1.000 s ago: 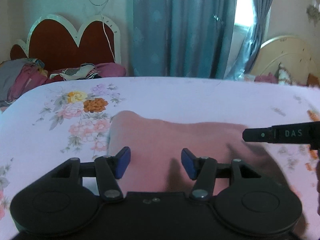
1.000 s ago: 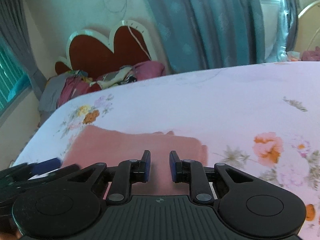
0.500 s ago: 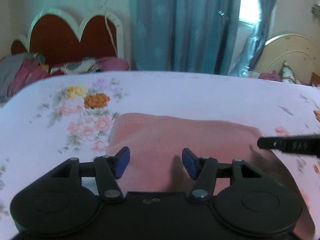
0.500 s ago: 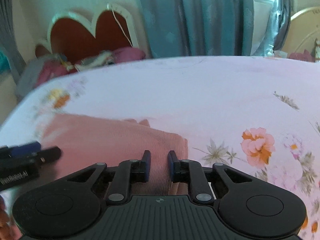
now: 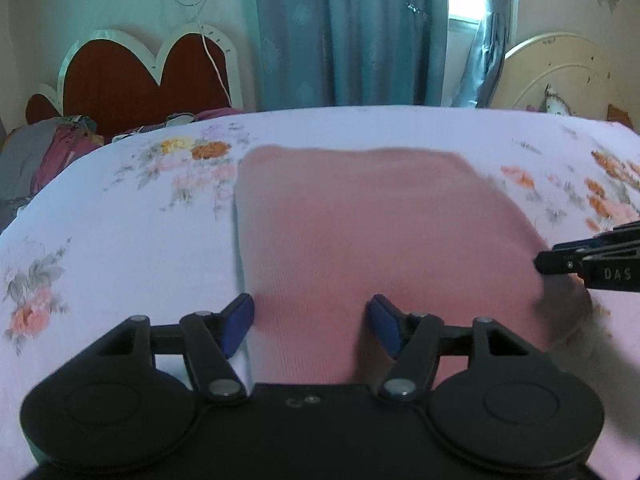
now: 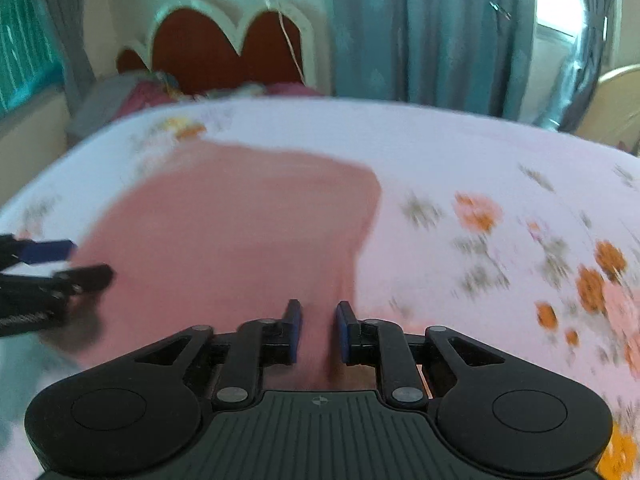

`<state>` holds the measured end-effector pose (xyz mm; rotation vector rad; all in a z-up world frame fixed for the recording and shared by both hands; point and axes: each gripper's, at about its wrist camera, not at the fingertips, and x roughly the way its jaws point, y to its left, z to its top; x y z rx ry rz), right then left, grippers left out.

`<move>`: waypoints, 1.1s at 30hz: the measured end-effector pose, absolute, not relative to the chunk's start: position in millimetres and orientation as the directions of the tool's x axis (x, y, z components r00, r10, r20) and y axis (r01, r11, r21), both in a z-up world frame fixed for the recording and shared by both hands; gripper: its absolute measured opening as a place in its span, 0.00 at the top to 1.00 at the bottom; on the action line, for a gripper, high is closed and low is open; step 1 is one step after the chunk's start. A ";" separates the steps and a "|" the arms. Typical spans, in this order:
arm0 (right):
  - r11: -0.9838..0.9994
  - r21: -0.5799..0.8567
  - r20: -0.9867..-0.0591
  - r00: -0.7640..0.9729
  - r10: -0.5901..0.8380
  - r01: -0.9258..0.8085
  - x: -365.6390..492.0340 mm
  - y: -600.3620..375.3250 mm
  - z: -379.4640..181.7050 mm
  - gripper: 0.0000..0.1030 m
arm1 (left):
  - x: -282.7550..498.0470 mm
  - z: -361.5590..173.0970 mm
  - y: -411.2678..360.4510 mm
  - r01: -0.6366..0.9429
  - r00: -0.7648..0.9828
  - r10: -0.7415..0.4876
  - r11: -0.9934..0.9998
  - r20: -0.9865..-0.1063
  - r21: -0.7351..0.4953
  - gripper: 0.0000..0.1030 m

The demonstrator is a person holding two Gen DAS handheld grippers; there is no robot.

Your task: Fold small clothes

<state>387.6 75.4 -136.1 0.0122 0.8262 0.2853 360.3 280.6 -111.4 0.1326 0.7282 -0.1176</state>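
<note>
1. Pink knit garment point(image 5: 372, 224) flat on floral bedsheet point(image 5: 120, 248), folded to a rough rectangle; fine ribbed weave visible near the camera. Left edge straight, far edge slightly wavy, far right corner rounded.
2. Garment toward the middle of the bed; bare sheet open on its left, beyond its far edge and on its right, where orange flower prints point(image 6: 480, 212) lie.
3. Left gripper point(image 5: 311, 325): jaws opening, blue pads wide apart over the near left part of the garment. Left pad at the garment's left edge, right pad above the cloth. No pinch of fabric seen between them.
4. Right gripper point(image 6: 318, 330): jaws narrow, a small gap between the pads, near right part of the garment directly in that gap. Cannot tell whether the pads press the cloth; view motion-blurred.
5. Right gripper's black fingertip at the garment's right edge in the left wrist view point(image 5: 560, 260), dark shadow beneath it.
6. Beyond the bed: scalloped red headboard point(image 5: 140, 76) with white trim, heap of mixed clothes point(image 5: 52, 148) below it, teal curtain point(image 5: 348, 32), second cream headboard point(image 5: 560, 72) at the far right.
7. No containers in view.
</note>
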 end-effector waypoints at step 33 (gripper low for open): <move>0.979 0.184 -0.741 0.643 0.194 -0.082 346.7 53.8 -123.4 0.22 | 344.5 -116.3 277.5 -0.162 0.576 0.091 0.987 -0.812 -0.004 0.00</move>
